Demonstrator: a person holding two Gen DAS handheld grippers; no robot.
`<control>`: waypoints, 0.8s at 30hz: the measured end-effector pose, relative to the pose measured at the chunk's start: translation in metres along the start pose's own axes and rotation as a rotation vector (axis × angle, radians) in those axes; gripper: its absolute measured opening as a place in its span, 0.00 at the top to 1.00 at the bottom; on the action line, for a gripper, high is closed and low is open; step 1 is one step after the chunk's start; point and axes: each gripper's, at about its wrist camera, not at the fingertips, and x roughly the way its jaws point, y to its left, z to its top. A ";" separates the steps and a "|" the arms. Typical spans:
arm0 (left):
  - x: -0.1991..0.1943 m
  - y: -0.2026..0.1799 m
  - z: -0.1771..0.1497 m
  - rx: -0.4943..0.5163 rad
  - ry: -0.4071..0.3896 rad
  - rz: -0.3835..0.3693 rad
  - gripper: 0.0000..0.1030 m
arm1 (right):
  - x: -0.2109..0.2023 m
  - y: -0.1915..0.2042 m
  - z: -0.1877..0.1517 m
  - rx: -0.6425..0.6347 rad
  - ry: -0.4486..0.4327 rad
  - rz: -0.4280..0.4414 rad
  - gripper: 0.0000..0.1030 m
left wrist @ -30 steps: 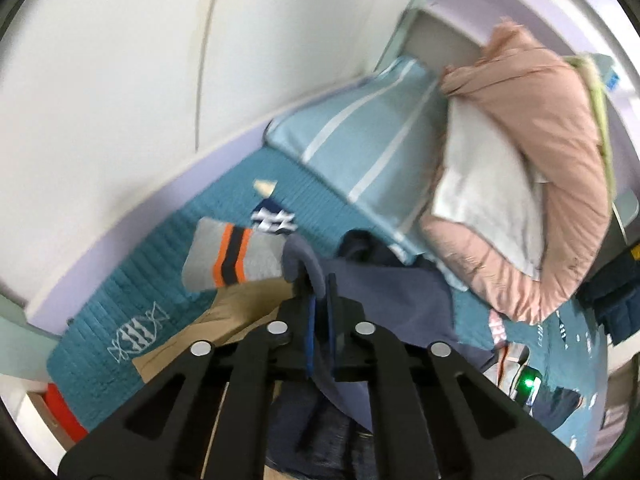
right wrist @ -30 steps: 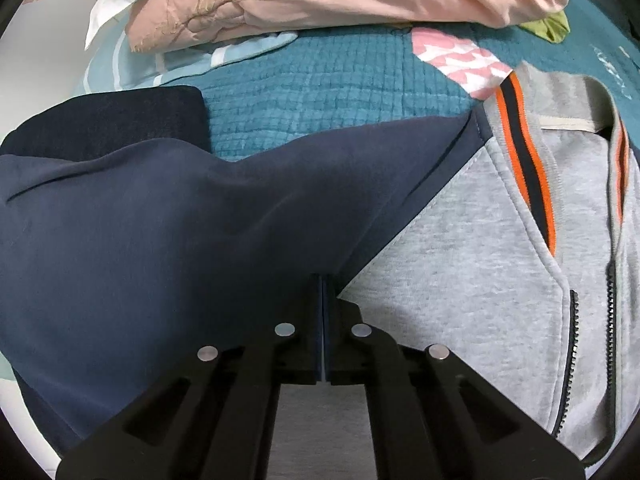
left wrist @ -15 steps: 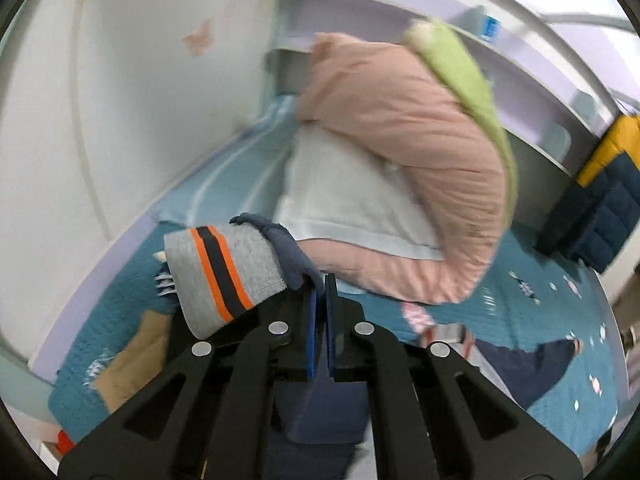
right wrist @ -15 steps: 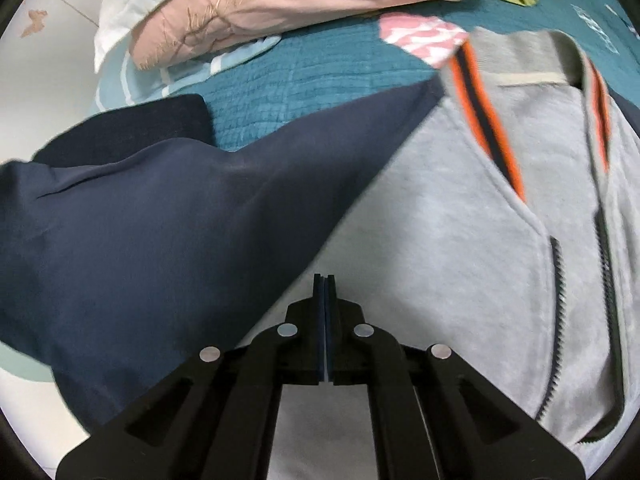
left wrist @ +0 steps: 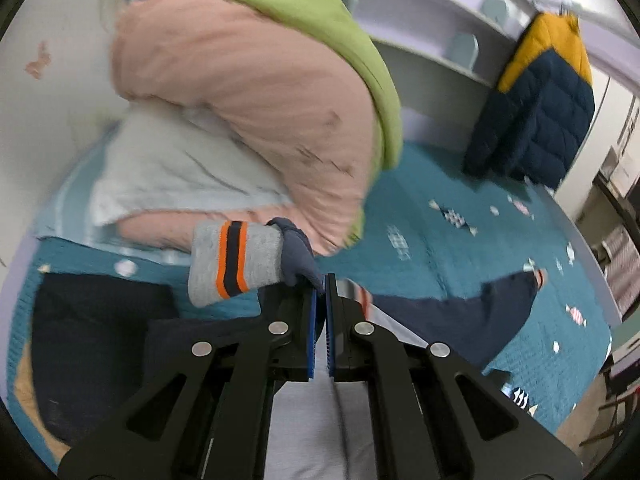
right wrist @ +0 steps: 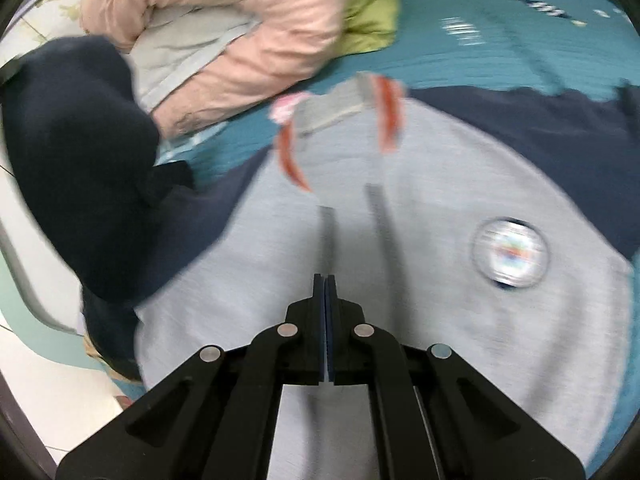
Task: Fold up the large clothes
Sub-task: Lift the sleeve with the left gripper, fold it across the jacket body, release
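A grey zip jacket [right wrist: 440, 280] with navy sleeves and orange-striped collar [right wrist: 340, 100] lies face up on the teal bedspread [left wrist: 460, 240]. My left gripper [left wrist: 320, 280] is shut on one navy sleeve just behind its grey, orange-striped cuff [left wrist: 236, 260], which it holds lifted above the bed. The other sleeve [left wrist: 460, 320] stretches out flat to the right. My right gripper [right wrist: 324, 278] is shut with nothing between its pads, above the jacket's chest by the zip. A round badge [right wrist: 508, 258] sits on the chest to its right.
A pink duvet [left wrist: 260, 100] with a green blanket [left wrist: 320, 12] on top is piled at the bed's head. A dark navy garment [left wrist: 92, 340] lies at the left. A yellow and navy puffer coat [left wrist: 536, 112] hangs at the far right. The bed edge and floor [right wrist: 48, 392] show lower left.
My left gripper has swung right across the bed, carrying the sleeve by its cuff and rolling. My right gripper slid from the sleeve seam over the grey chest to the zip.
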 end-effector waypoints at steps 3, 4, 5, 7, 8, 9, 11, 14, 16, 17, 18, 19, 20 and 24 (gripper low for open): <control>0.039 -0.038 -0.014 0.028 0.054 -0.035 0.96 | -0.009 -0.037 -0.017 0.019 0.005 -0.049 0.99; 0.055 -0.052 -0.021 0.042 0.080 -0.046 0.96 | -0.012 -0.046 -0.023 0.023 0.006 -0.064 0.99; 0.067 -0.060 -0.026 0.049 0.102 -0.051 0.96 | -0.017 -0.062 -0.028 0.032 0.004 -0.099 0.99; 0.101 -0.085 -0.044 0.089 0.164 -0.064 0.96 | -0.021 -0.083 -0.031 0.060 -0.009 -0.125 0.99; 0.118 -0.096 -0.056 0.114 0.202 -0.074 0.96 | -0.023 -0.096 -0.033 0.093 -0.018 -0.115 0.99; 0.130 -0.102 -0.065 0.125 0.229 -0.071 0.96 | -0.025 -0.108 -0.036 0.128 -0.027 -0.100 0.99; 0.154 -0.117 -0.086 0.159 0.285 -0.058 0.96 | -0.026 -0.122 -0.039 0.161 -0.038 -0.085 0.99; 0.178 -0.141 -0.114 0.190 0.335 -0.063 0.96 | -0.025 -0.135 -0.033 0.183 -0.046 -0.077 0.99; 0.185 -0.155 -0.128 0.231 0.359 -0.059 0.96 | -0.029 -0.140 -0.030 0.192 -0.065 -0.060 0.99; 0.188 -0.161 -0.134 0.248 0.372 -0.050 0.96 | -0.030 -0.143 -0.027 0.193 -0.076 -0.056 0.99; 0.191 -0.167 -0.141 0.267 0.391 -0.030 0.95 | -0.030 -0.146 -0.024 0.193 -0.086 -0.060 0.96; 0.193 -0.170 -0.146 0.273 0.396 -0.022 0.95 | -0.031 -0.148 -0.024 0.198 -0.092 -0.066 0.96; 0.193 -0.174 -0.150 0.276 0.401 -0.024 0.94 | -0.032 -0.151 -0.023 0.210 -0.096 -0.066 0.96; 0.181 -0.162 -0.152 0.214 0.426 -0.088 0.36 | -0.028 -0.164 -0.022 0.274 -0.088 -0.043 0.95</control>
